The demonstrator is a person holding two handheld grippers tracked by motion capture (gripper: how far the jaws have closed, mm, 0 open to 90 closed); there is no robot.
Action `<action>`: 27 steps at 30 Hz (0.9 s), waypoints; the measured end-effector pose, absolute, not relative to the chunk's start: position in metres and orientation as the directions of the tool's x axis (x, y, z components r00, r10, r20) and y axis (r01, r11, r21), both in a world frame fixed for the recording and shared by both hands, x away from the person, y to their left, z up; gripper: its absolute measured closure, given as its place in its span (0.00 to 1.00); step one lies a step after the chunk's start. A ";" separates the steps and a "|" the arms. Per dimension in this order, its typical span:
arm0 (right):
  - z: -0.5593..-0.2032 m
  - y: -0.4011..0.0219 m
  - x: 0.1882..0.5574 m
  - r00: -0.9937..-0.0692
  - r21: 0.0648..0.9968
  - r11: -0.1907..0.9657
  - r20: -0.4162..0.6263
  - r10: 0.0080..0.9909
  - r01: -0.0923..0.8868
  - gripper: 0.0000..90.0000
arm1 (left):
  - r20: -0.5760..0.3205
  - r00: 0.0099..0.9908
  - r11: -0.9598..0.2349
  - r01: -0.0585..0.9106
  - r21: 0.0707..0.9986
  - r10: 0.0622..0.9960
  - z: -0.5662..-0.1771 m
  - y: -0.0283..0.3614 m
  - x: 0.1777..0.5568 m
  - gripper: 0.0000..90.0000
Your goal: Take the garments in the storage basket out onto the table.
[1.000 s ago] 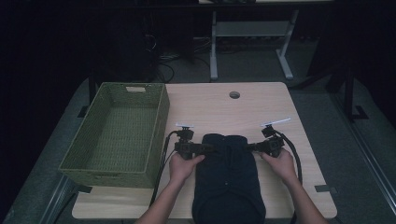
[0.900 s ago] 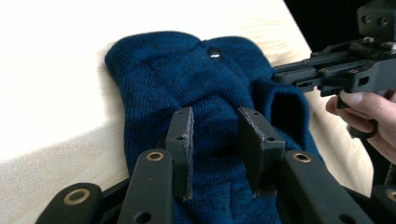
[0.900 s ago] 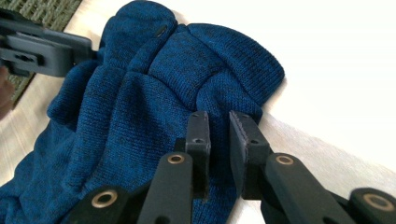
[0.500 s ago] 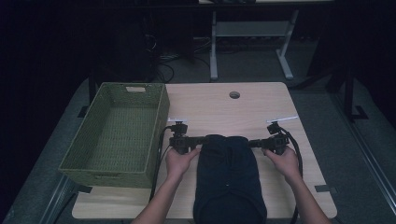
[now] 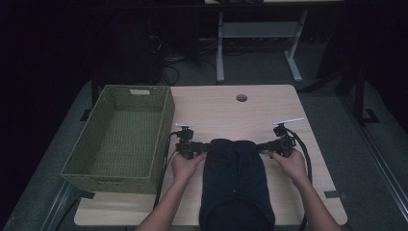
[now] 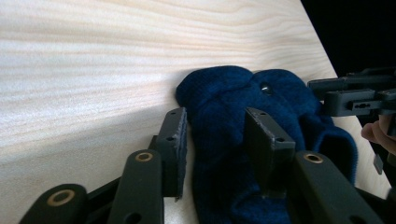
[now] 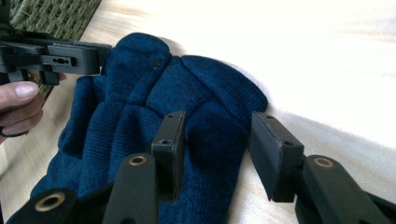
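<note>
Sweater: one, dark blue knit, lying flat on the near middle of the tabletop, its near end hanging over the near edge, its far end bunched between the two claws
Left claw: one, at the sweater's far left corner; jaws apart, just been opening; one pad over the knit, the other on bare wood, neither pressing
Right claw: one, at the far right corner; jaws apart, just been opening; cloth lies between the pads, unpinched
Basket: one, green woven, at the left, nothing in it, well clear of the sweater
Hands: two, one on each claw
Risk, slide: the overhanging near end could drag the sweater off the tabletop now that neither claw grips it
Risk, regrasp: closing here, the left claw may catch one thin layer or miss, since a pad sits off the cloth
Risk, snag: a pad edge could pull a knit loop
</note>
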State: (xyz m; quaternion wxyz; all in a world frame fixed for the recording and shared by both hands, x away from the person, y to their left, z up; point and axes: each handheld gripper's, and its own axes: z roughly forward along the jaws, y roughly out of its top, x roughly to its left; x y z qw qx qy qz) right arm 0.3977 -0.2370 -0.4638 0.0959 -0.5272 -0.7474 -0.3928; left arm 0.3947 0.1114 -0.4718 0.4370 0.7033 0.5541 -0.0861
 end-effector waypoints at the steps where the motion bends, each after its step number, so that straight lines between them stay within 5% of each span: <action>1: -0.464 -0.237 0.398 -0.425 0.482 0.140 0.555 0.716 0.865 0.60 | -0.605 0.371 -0.004 0.855 0.519 0.705 -0.472 0.111 0.395 0.65; 14: -0.470 -0.233 0.402 -0.409 0.462 0.136 0.565 0.717 0.877 0.68 | -0.617 0.370 -0.022 0.868 0.496 0.695 -0.475 0.103 0.399 0.68; 21: -0.472 -0.234 0.403 -0.401 0.456 0.131 0.568 0.719 0.880 0.84 | -0.611 0.372 -0.025 0.866 0.499 0.699 -0.477 0.103 0.401 0.85; 27: -0.467 -0.235 0.403 -0.411 0.463 0.136 0.568 0.713 0.876 0.87 | -0.609 0.389 -0.032 0.859 0.512 0.691 -0.472 0.102 0.402 0.91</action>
